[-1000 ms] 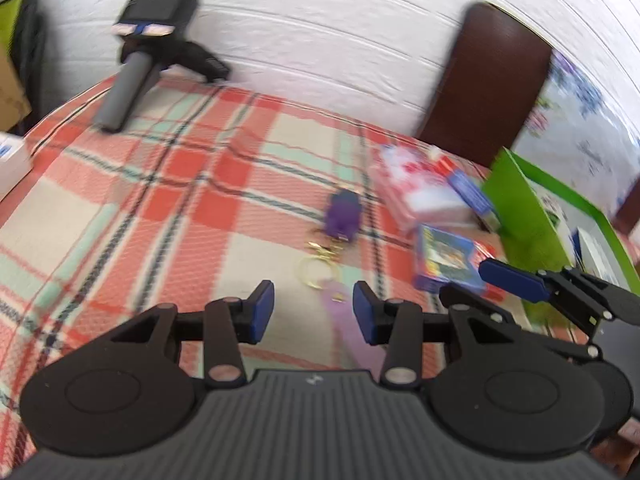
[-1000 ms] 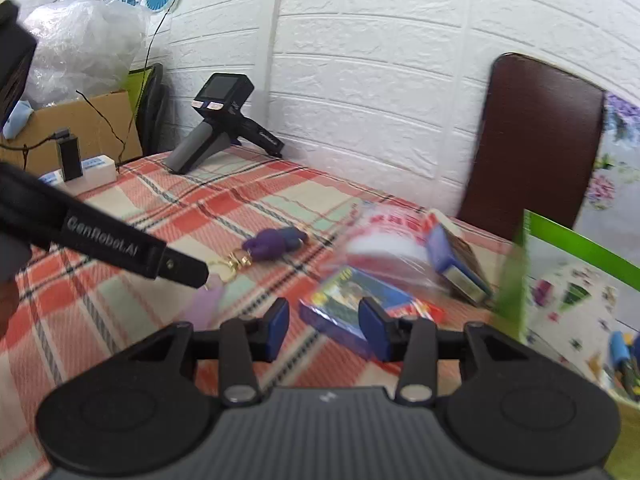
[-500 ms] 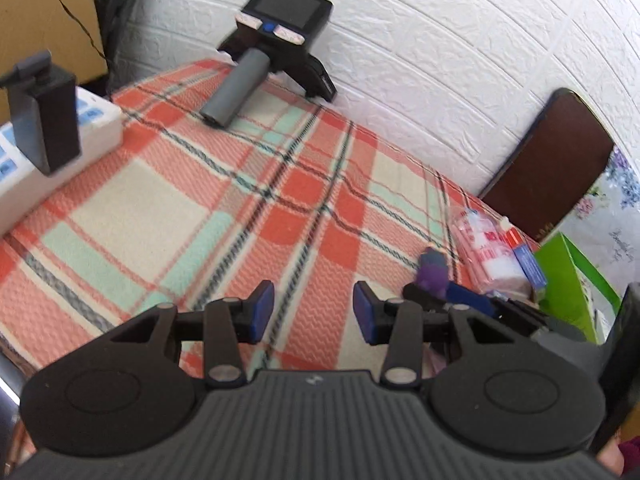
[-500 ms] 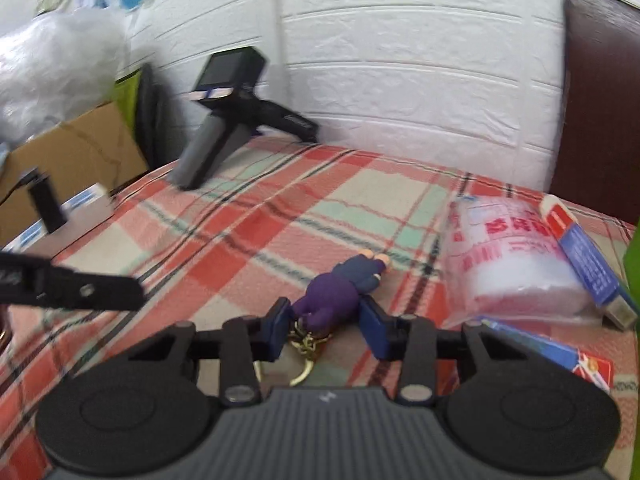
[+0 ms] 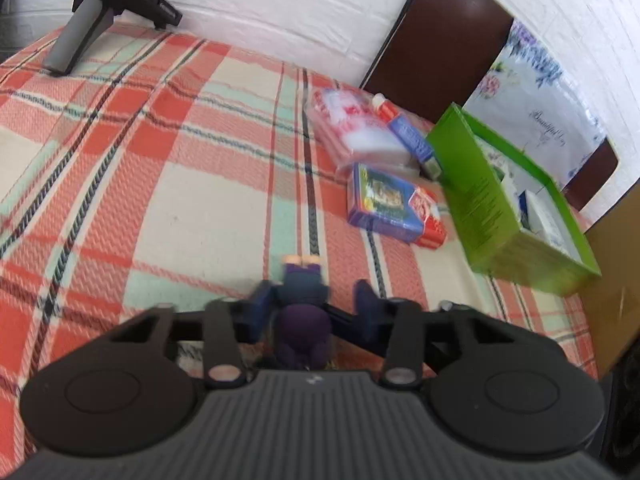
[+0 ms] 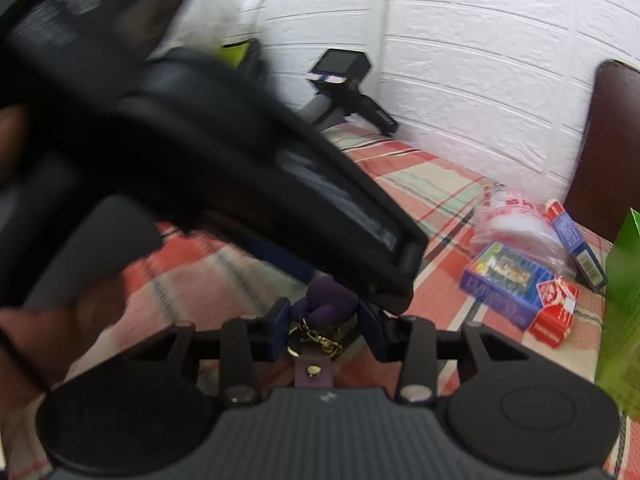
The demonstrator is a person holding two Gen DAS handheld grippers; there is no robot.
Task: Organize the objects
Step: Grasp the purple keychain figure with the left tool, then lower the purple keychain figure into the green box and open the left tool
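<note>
A purple figure keychain lies on the plaid tablecloth. My left gripper is open, with the figure between its blue fingers. In the right wrist view the same keychain, with its gold chain and purple strap, lies between the open fingers of my right gripper. The left gripper's black body fills the upper left of that view, just above the keychain. A green box with items inside stands at the right.
A blue card box, a small red pack, a red-and-white plastic pack and a blue tube box lie left of the green box. A black handheld device stands at the far left by the white wall. A brown chair back is behind.
The left gripper swung from the far left of the table to over the keychain. The right gripper moved closer, so the keychain now lies further in between its fingers.
</note>
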